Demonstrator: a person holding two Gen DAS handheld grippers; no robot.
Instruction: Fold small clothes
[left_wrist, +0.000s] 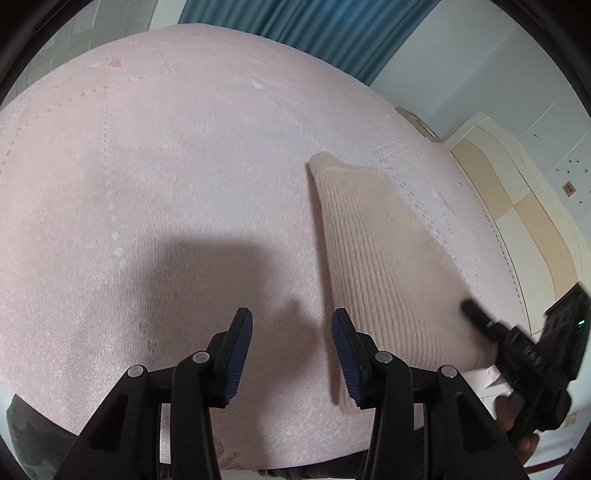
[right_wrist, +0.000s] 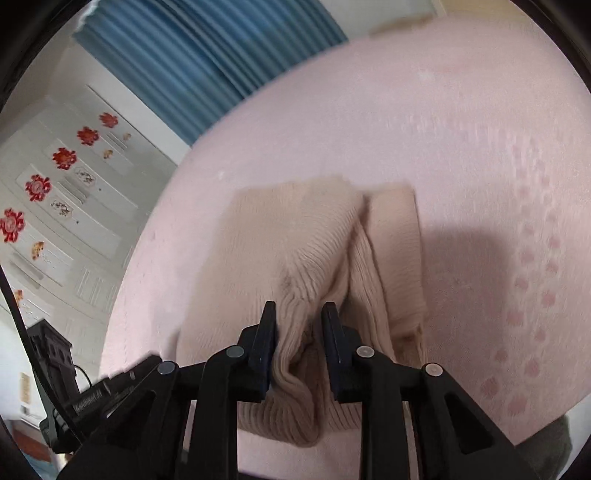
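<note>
A beige ribbed knit garment lies folded on a pink bed sheet. My left gripper stands open just left of the garment's near edge, over bare sheet, with nothing between its blue pads. In the right wrist view, my right gripper is shut on a bunched ridge of the garment at its near edge, and the cloth puckers up between the pads. One of the right gripper's fingers shows at the garment's right side in the left wrist view.
The pink sheet covers the bed all round. A blue curtain hangs behind it. A beige padded headboard runs along the right. White wardrobe doors with red flower stickers stand on the left. A hand grips the right tool.
</note>
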